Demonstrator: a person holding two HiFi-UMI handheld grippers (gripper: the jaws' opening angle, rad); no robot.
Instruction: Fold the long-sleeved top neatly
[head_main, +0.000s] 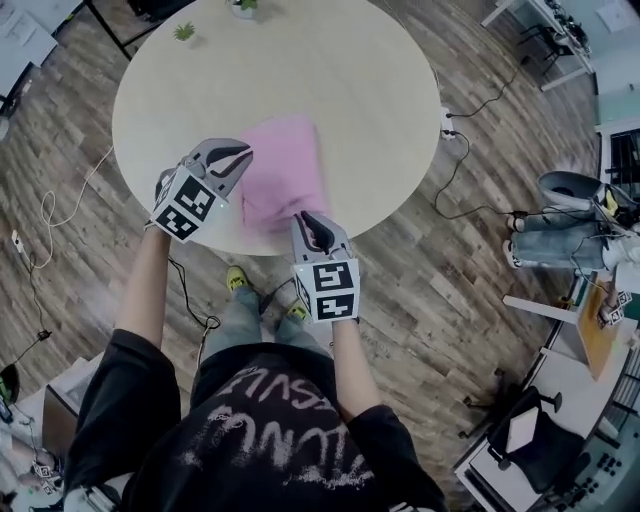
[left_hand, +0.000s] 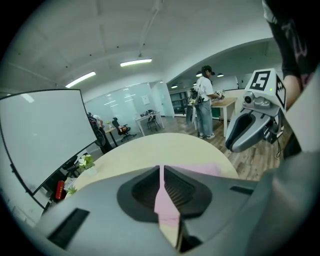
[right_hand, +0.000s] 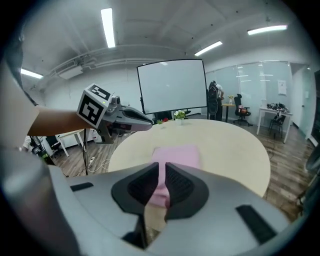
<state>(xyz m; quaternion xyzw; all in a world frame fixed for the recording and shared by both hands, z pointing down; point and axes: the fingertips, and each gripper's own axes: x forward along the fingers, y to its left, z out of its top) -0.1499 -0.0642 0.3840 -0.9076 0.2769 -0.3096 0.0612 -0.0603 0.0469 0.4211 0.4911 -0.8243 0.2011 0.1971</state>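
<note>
Top (head_main: 283, 170) on table (head_main: 370, 90), near edge

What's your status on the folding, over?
Left gripper, right gripper: jaws barely apart, empty. Pink top folded, lying on the table. Nothing in the way.

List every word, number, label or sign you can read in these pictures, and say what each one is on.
No text can be read for certain.
Black T-shirt: large pale print, upside down and smeared, not legible.
Left gripper and right gripper: black-and-white square markers, patterns only, no words.
Whiteboard: blank.
</note>
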